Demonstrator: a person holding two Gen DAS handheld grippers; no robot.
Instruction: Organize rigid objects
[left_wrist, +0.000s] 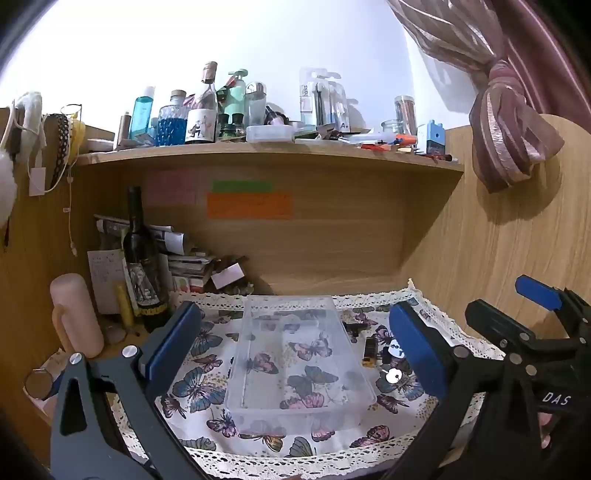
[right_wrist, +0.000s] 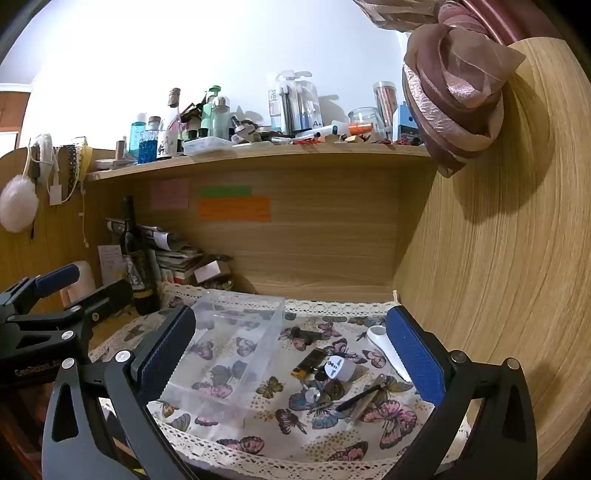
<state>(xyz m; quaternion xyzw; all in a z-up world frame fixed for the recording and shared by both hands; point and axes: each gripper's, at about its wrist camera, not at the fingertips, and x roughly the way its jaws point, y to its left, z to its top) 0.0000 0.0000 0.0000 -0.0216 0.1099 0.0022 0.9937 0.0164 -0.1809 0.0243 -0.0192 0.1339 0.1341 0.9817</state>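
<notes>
A clear plastic organizer box (left_wrist: 295, 365) with dividers sits on the butterfly cloth (left_wrist: 199, 387); it also shows in the right wrist view (right_wrist: 221, 350). To its right lie small items: a dark lighter (right_wrist: 306, 363), a grey round cap (right_wrist: 338, 367), a white spoon-like piece (right_wrist: 384, 343), a black pen (right_wrist: 360, 397) and a round pin (right_wrist: 314, 393). My left gripper (left_wrist: 295, 354) is open and empty, its fingers either side of the box. My right gripper (right_wrist: 291, 358) is open and empty above the small items.
A dark wine bottle (left_wrist: 142, 266), a pink cup (left_wrist: 75, 317) and stacked papers (left_wrist: 177, 251) stand at the back left. A crowded shelf (left_wrist: 266, 155) runs overhead. A wooden side panel (right_wrist: 480, 258) closes the right. A tied pink curtain (right_wrist: 454, 110) hangs there.
</notes>
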